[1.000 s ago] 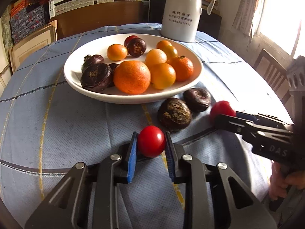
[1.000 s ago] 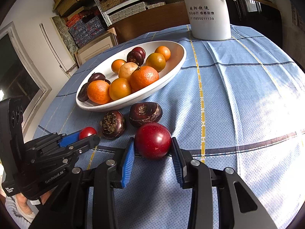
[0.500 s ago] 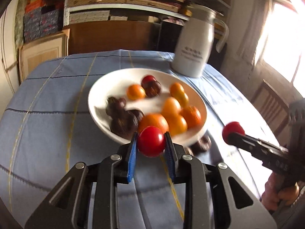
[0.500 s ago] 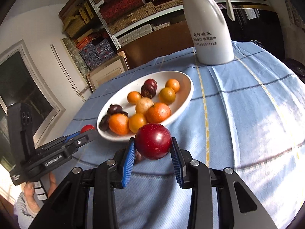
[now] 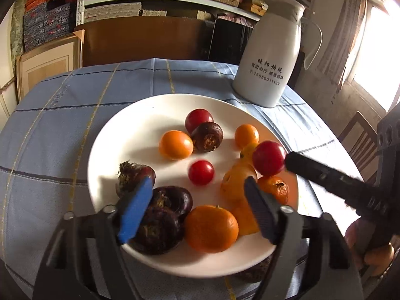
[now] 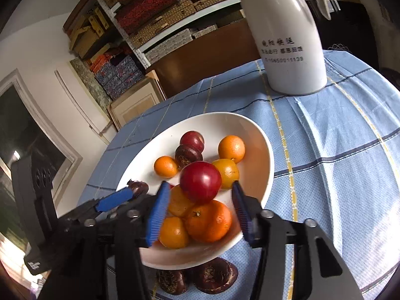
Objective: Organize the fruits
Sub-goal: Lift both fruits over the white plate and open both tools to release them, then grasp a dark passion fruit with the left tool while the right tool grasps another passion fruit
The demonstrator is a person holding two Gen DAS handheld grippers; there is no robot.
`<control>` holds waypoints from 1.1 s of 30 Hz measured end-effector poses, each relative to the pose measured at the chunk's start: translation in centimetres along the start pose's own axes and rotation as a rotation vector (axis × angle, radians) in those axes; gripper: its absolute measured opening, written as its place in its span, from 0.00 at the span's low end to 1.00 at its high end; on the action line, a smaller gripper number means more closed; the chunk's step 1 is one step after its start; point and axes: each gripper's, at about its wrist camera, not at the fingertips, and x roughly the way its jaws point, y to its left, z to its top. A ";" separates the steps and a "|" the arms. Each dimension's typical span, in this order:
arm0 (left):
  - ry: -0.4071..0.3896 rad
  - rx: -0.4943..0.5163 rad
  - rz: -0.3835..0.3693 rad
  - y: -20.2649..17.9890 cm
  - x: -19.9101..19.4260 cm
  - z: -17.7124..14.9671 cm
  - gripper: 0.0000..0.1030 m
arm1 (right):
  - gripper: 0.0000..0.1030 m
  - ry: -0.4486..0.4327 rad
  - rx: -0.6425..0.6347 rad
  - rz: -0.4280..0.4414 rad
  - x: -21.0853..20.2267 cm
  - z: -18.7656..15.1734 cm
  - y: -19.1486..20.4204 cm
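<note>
As both grippers (image 5: 197,200) (image 6: 198,206) open, fruits drop onto plate (image 5: 140,115)

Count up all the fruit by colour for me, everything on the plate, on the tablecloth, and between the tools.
Orange citrus fruits: 7
Red fruits: 3
Dark brown water chestnuts: 6
Total: 16

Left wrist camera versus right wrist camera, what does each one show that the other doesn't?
Only the left wrist view shows the small red tomato lying free on the plate's bare middle, and a wooden chair by the window.

Only the right wrist view clearly shows two dark fruits on the tablecloth below the plate's near rim.

Both show the white plate, oranges, the white jug, and both tongs opening, with the larger red fruit between the right tongs, their pads clear of it.
</note>
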 end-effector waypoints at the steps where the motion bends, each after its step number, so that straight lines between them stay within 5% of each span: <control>1: -0.012 -0.012 0.011 0.2 -0.5 -0.1 0.88 | 0.55 -0.012 0.007 0.009 -0.5 -0.2 -0.1; 3: -0.068 -0.052 0.038 0.7 -2.3 -0.6 0.95 | 0.61 -0.035 0.016 0.012 -2.0 -0.6 -0.6; 7: -0.121 -0.108 0.077 1.7 -4.8 -2.5 0.95 | 0.67 -0.035 -0.005 -0.031 -3.5 -2.6 -1.0; 10: -0.085 -0.169 0.123 2.8 -5.4 -5.4 0.95 | 0.68 0.001 -0.039 -0.078 -3.9 -4.4 -0.9; 16: -0.075 -0.267 0.096 4.0 -7.6 -8.8 0.95 | 0.77 0.035 -0.169 -0.130 -4.9 -7.1 0.4; 27: -0.006 -0.203 0.146 3.0 -6.9 -10.2 0.95 | 0.77 0.091 -0.232 -0.195 -3.8 -8.5 0.7; 33: 0.024 -0.125 0.205 1.9 -6.3 -10.3 0.95 | 0.61 0.110 -0.332 -0.222 -2.7 -8.9 2.4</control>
